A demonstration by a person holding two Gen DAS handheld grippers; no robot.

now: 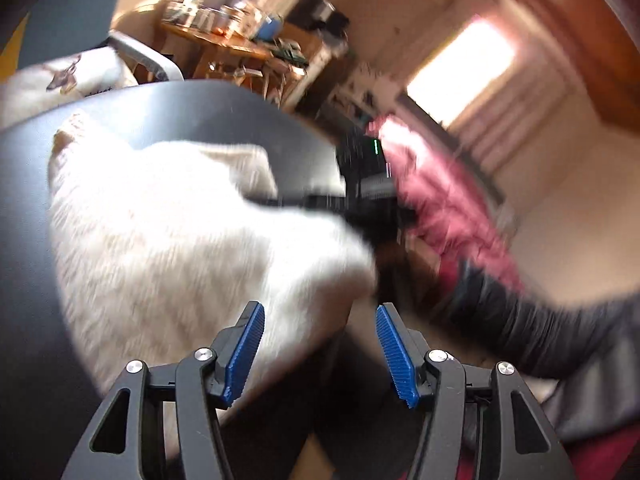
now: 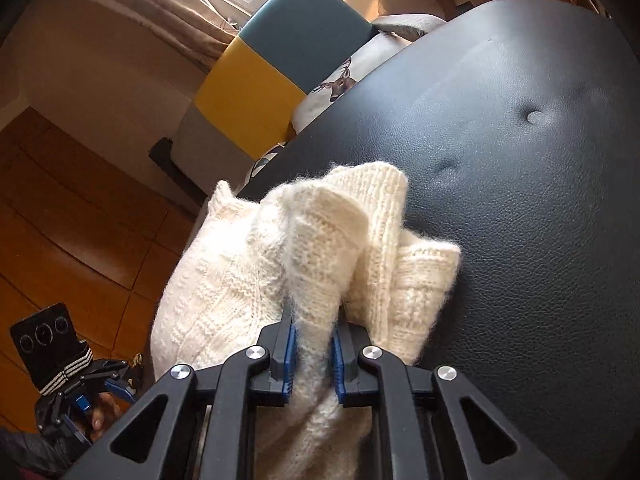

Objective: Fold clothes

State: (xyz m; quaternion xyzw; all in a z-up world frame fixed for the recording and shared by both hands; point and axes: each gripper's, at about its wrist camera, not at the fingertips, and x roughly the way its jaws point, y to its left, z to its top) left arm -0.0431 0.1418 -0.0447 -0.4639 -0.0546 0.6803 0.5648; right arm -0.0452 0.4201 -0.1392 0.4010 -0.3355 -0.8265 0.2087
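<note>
A cream knitted sweater [image 2: 256,272] lies bunched at the edge of a black leather seat [image 2: 520,200], part of it hanging over the side. My right gripper [image 2: 314,354] is shut on a fold of that knit, which stands up between the blue pads. In the blurred left wrist view the same sweater [image 1: 168,240] spreads white across the black seat [image 1: 192,108]. My left gripper [image 1: 320,346] is open, its left pad [image 1: 246,354] just over the sweater's near edge and nothing held between the pads. That left gripper [image 2: 86,402] also shows low at the left in the right wrist view.
A yellow and teal chair [image 2: 276,64] with a deer-print cushion [image 2: 340,80] stands behind the seat. Wooden floor [image 2: 68,216] lies to the left. A cluttered wooden table [image 1: 236,40] and a person's pink and dark sleeve [image 1: 472,232] show in the left wrist view.
</note>
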